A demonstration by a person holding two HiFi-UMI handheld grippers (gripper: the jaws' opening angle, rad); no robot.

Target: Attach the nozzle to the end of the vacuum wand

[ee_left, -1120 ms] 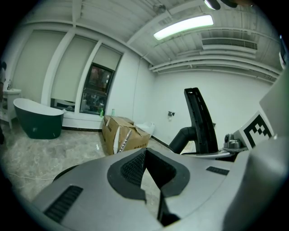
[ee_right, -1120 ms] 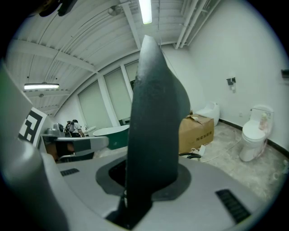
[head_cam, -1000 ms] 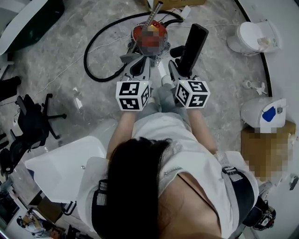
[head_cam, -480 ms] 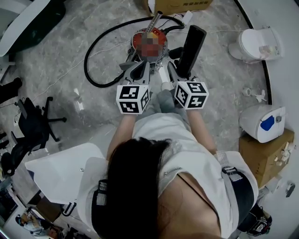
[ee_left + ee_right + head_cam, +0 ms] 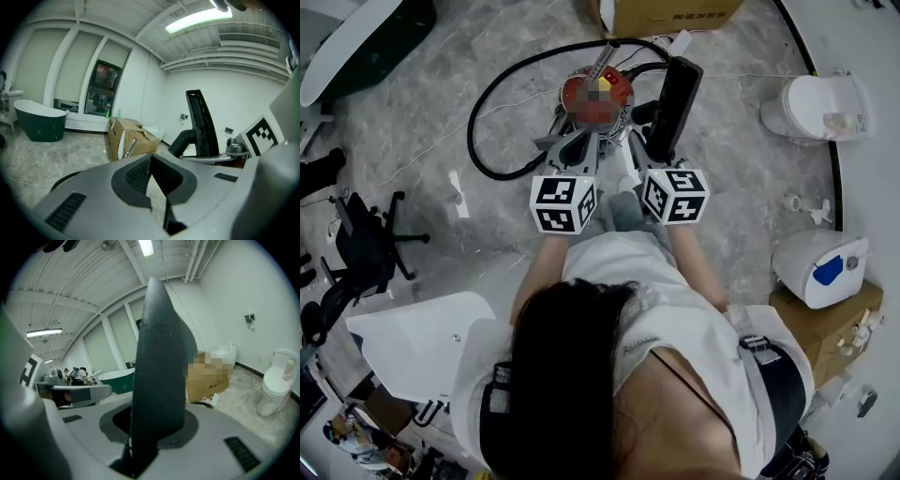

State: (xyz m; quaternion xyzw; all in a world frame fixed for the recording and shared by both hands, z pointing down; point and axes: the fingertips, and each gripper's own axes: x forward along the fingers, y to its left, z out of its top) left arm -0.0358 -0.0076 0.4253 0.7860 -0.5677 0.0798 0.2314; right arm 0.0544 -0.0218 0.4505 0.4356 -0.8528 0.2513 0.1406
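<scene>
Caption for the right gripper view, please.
Right gripper shut on the black nozzle, with a cardboard box and a toilet beyond.

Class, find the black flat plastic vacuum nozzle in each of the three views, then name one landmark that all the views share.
Head view: black flat plastic vacuum nozzle, upper centre, slanting up and right.
Left gripper view: right of centre, standing upright.
Right gripper view: fills the centre, from the bottom edge almost to the top.
Shared landmark: brown cardboard box.

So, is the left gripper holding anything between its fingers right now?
No, the left gripper has its fingers shut together with nothing between them.
</scene>
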